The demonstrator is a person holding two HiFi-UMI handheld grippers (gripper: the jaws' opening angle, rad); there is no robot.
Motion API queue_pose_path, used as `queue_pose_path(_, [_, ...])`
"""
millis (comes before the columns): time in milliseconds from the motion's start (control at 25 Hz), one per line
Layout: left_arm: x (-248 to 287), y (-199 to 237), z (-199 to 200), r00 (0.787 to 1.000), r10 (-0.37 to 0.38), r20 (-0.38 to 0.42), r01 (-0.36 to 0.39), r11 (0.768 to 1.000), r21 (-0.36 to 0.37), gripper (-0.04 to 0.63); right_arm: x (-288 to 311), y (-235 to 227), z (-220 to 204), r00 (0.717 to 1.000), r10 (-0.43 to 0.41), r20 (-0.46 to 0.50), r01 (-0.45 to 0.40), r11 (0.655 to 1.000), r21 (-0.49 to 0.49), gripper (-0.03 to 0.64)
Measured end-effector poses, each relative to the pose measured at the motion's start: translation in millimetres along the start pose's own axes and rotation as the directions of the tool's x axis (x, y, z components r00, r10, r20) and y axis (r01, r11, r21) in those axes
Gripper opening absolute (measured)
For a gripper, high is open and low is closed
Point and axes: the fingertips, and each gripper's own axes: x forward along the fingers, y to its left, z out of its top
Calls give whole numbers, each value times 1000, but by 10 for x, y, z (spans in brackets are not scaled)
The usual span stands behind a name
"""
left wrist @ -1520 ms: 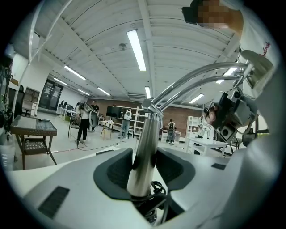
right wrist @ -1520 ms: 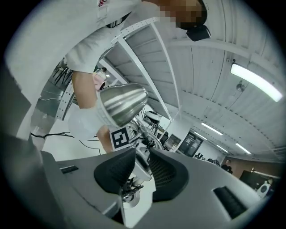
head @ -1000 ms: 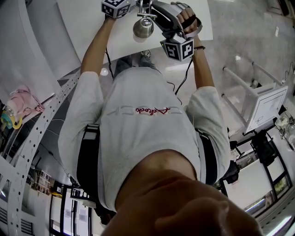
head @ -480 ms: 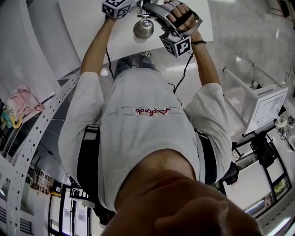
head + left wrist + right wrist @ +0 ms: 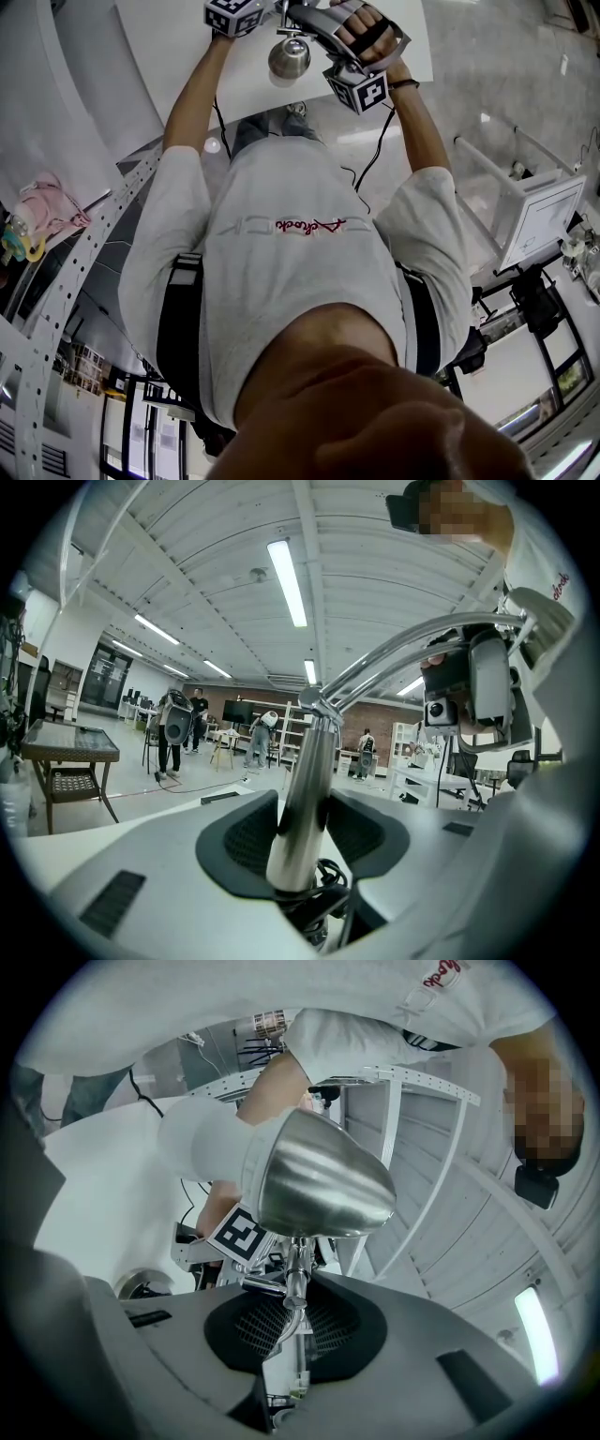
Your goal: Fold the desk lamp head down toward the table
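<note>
The chrome desk lamp stands on the white table [image 5: 178, 52], and its bell-shaped head [image 5: 290, 56] hangs between my two hands. My left gripper [image 5: 305, 829] is shut on the upright pole [image 5: 302, 789], with both dark pads against it. From the joint above, the lamp arm [image 5: 412, 644] runs off to the right. My right gripper [image 5: 296, 1321] points level under the lamp head [image 5: 319, 1180]. Its jaws are closing, and the thin neck [image 5: 296, 1283] below the shade is pinched between the pads.
The lamp's round base [image 5: 139, 1284] sits on the table at the left. The left gripper's marker cube [image 5: 242, 1234] is just behind the neck. People, shelving and a wicker side table [image 5: 70, 761] stand far off in the room. A white rack [image 5: 525, 211] is on the floor at the right.
My right hand has rolled and risen a little, so its marker cube now sits higher by the lamp head. The left hand has stayed still on the pole.
</note>
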Motion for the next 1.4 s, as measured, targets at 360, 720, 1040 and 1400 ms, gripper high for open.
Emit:
queue_pose_path(360, [-12,-3,4,1000,-2,2,2,1000,0,189,-9,74,27,1000,-21,6,21,999,-35,52])
queue_pose_path(720, [-21,-27,51,1000,-13,17,13,1000,1,189,-30,164,73,995,-93,25,94,994,-56,54])
queue_pose_path(1040, [-18,-56,110,1000,-20,18,20,1000,5,189,-39,278,71,996,-91,18,92,993,-77,60])
queue_pose_path(1400, [-15,-46,102,1000,-19,19,19,1000,1,189,-35,333,80,995,-102,23,104,990,-98,61])
